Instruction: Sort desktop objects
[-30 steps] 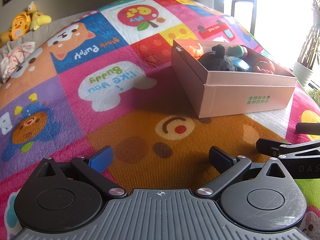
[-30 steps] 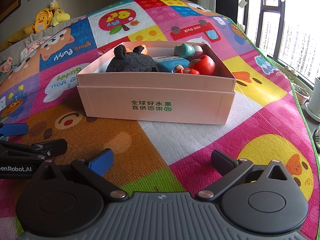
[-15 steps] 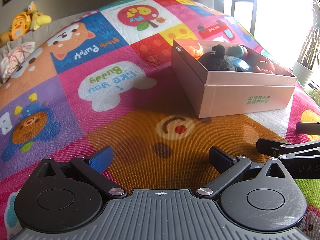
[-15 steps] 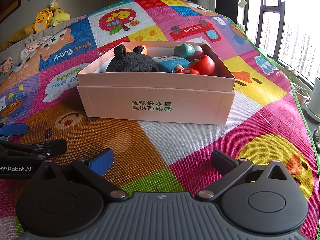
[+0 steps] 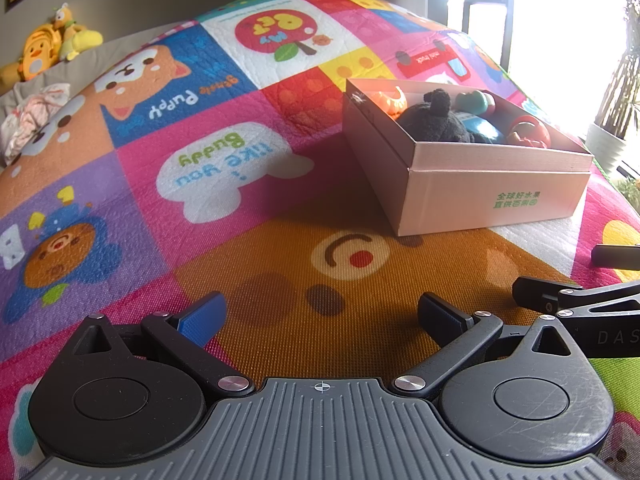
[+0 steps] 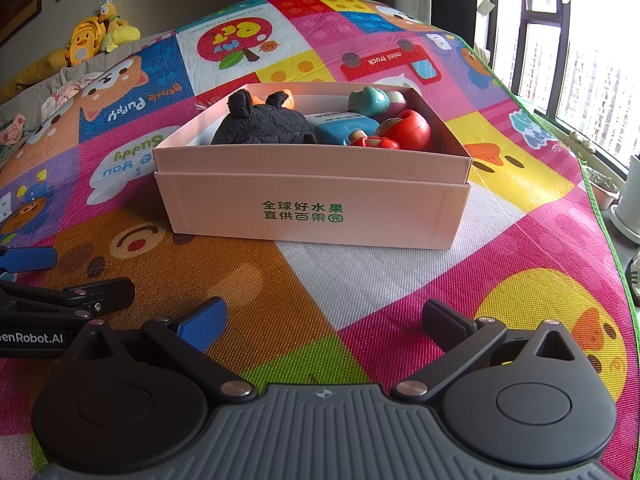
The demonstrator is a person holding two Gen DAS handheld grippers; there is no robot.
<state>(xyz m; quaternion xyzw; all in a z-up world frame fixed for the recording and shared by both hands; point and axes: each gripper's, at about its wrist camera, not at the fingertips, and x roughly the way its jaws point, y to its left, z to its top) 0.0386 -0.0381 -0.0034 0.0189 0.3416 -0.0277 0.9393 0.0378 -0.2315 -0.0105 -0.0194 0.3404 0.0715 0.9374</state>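
Left tongs (image 5: pixel 320 316) spread wide, empty, low over play mat (image 5: pixel 240 184). Right tongs (image 6: pixel 324 320) likewise spread, empty, side by side with left. Pink cardboard box (image 6: pixel 312 208) at 12 o'clock from right tongs, 2 o'clock from left, resting on mat. Inside box: black plush (image 6: pixel 264 126), blue pack (image 6: pixel 344 128), red toy (image 6: pixel 408 130), teal toy (image 6: pixel 370 100), orange toy (image 5: pixel 390 100). Yellow plush (image 6: pixel 86 40) far at 10 o'clock.
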